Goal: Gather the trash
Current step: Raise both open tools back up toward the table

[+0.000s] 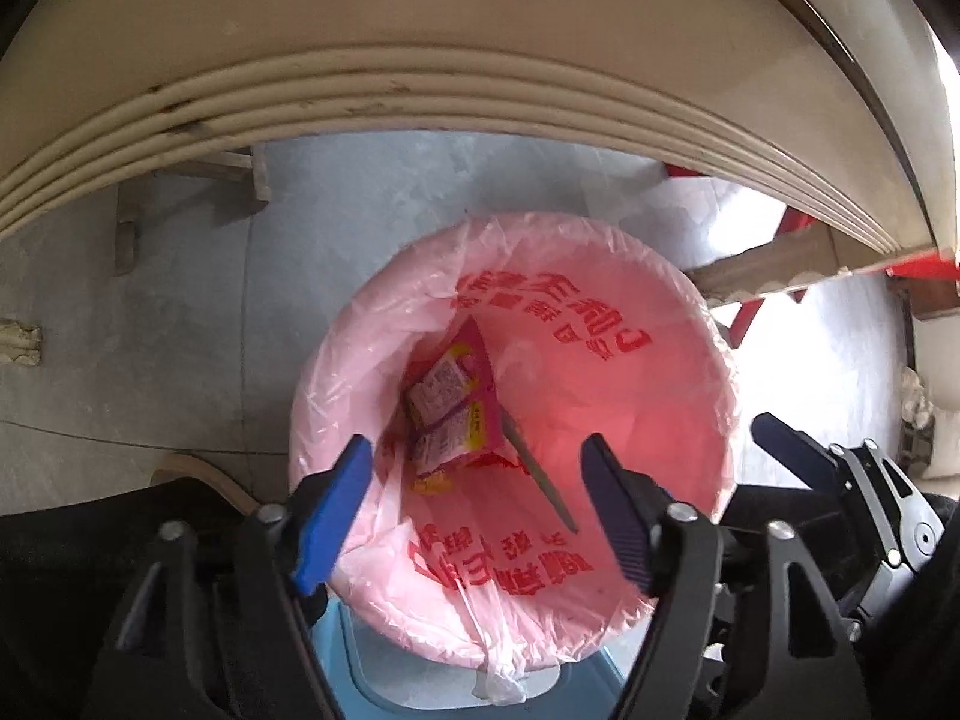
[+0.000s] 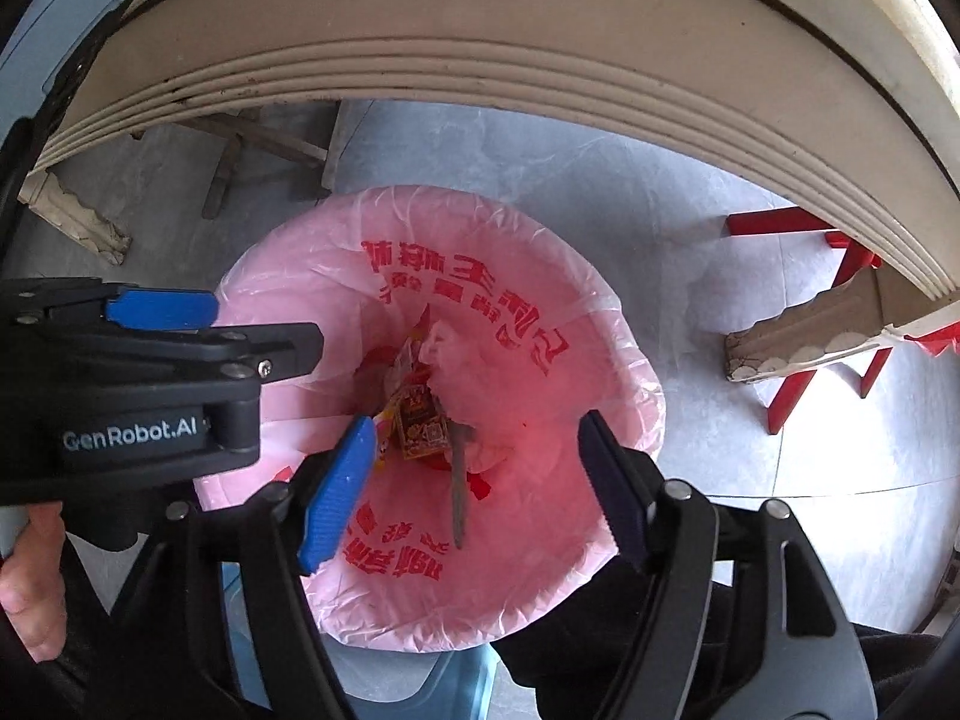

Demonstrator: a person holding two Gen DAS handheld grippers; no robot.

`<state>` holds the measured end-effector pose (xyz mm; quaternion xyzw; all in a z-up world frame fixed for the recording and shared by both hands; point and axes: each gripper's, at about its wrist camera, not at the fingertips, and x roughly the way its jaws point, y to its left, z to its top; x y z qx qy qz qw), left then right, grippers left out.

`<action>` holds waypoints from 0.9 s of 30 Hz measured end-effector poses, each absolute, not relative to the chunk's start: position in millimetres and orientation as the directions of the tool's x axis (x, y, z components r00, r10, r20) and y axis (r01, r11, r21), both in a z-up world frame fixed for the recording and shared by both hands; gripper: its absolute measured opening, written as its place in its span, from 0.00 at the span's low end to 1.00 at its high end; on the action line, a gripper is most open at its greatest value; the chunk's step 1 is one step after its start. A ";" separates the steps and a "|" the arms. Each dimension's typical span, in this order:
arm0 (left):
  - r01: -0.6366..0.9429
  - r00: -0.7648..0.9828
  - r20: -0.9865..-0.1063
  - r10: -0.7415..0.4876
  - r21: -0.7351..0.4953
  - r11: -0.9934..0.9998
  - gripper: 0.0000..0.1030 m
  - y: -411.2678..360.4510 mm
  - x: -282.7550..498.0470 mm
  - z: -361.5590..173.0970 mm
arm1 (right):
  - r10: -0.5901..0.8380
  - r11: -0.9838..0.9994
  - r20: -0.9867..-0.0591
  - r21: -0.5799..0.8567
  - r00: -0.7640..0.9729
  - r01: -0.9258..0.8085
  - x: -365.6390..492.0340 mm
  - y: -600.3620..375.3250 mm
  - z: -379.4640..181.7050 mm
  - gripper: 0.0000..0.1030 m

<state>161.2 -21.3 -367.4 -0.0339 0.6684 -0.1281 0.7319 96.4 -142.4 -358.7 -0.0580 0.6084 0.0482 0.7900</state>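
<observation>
— So, which step is this?
— Drop-off, I'd judge: the left gripper (image 1: 477, 501) and right gripper (image 2: 474, 489) hang over the pink-lined bin (image 1: 690, 312), jaws apart, nothing between them. A snack wrapper (image 1: 453, 405) and flat stick (image 1: 537, 471) lie inside.
— Next?
— Probably lifting away to seek more trash. Grey tiled floor (image 2: 630, 204), cream table edge (image 2: 480, 54) above.

I see the trash bin (image 1: 708, 324) lined with a pink plastic bag (image 1: 372, 360) bearing red printed characters, its mouth open upward. Deep inside, a red-and-yellow snack wrapper (image 1: 450, 414) leans against the wall at about ten o'clock. A thin grey stick (image 1: 537, 474) lies slanted just beside it, running toward five o'clock. A crumpled pale wad (image 2: 456, 360) rests by the wrapper.
</observation>
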 end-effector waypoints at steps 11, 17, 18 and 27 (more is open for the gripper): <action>0.120 0.243 -0.956 -0.164 -0.138 0.983 0.73 3.2 142.0 -306.5 | 0.010 0.988 -0.944 -0.043 0.331 -0.151 82.5 -138.9 -321.3 0.67; 0.109 0.344 -0.931 -0.123 -0.091 0.990 0.75 24.0 126.9 -251.2 | 0.006 0.987 -0.894 -0.065 0.447 -0.143 62.4 -135.2 -259.1 0.68; 0.114 0.358 -0.927 -0.107 -0.070 0.991 0.75 25.6 124.5 -241.5 | 0.011 0.988 -0.885 -0.062 0.465 -0.142 59.3 -135.2 -247.7 0.70; 0.130 0.489 -0.864 -0.123 -0.067 0.989 0.82 38.8 104.7 -141.6 | 0.093 0.982 -0.767 -0.033 0.635 -0.184 41.8 -124.7 -135.9 0.82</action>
